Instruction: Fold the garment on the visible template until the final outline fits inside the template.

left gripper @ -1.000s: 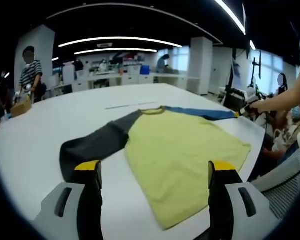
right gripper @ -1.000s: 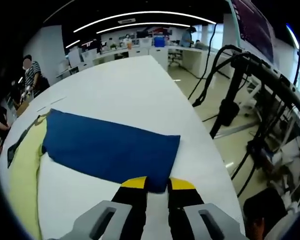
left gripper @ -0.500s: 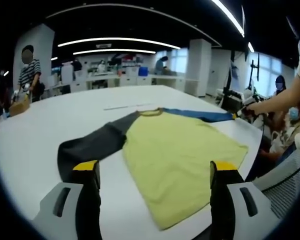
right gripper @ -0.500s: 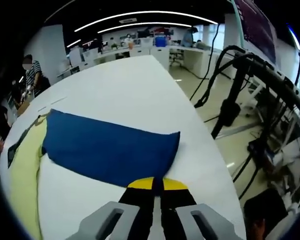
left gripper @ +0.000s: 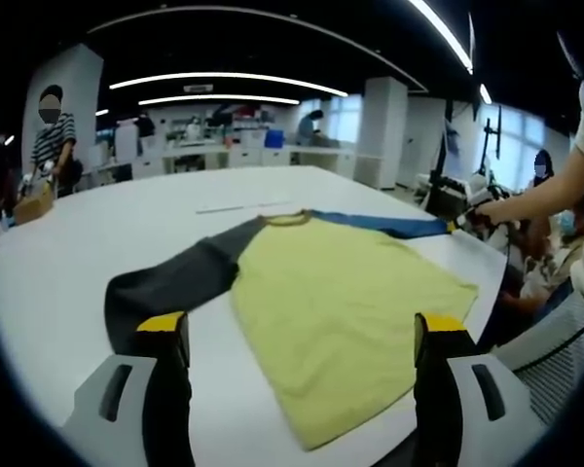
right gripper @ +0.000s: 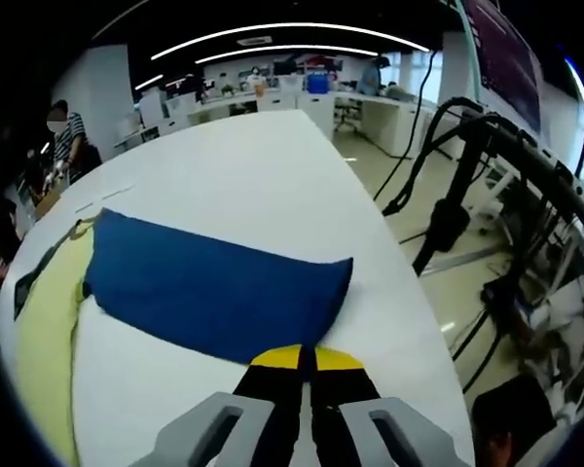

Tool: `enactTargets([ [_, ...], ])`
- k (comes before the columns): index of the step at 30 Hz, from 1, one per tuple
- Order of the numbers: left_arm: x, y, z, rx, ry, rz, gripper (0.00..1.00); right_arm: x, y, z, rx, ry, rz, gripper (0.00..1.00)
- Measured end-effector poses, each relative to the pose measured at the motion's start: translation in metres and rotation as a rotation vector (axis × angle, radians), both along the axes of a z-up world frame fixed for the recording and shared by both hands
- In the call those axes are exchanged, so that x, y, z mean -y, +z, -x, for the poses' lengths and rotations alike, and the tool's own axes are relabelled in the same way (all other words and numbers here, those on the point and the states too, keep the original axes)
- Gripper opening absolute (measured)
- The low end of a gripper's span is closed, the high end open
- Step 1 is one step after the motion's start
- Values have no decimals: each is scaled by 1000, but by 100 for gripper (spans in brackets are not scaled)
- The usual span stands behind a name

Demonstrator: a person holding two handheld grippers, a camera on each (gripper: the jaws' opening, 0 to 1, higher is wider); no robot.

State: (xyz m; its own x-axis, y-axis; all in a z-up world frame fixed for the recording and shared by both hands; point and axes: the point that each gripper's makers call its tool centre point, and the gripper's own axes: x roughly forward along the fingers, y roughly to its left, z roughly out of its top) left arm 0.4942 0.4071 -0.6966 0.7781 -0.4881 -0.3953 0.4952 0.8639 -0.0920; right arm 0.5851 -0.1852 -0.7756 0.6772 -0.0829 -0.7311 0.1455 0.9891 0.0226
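Looks like a big open-plan office or lab; long ceiling light strips (left gripper: 224, 78), rows of desks (left gripper: 263, 154) in back, a huge white table (right gripper: 263, 165).

My left gripper (left gripper: 302, 341) hangs above the near edge of the table (left gripper: 68, 263), jaws spread wide, with the garment (left gripper: 341, 302) lying flat on the table ahead of it. One sleeve (left gripper: 175, 282) runs out to the near left; the other sleeve (right gripper: 214, 287) stretches away to the far right. My right gripper (right gripper: 306, 358) sits at that sleeve's cuff end, jaws pressed together on its edge, beside the table's right edge. A marked strip (left gripper: 248, 205) lies on the table beyond the collar.
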Motion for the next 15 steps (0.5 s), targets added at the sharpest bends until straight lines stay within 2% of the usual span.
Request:
enactTargets([
  [15,6,1,1,-3,-12,4,94,-13,25,-16,106,7,-34,0],
])
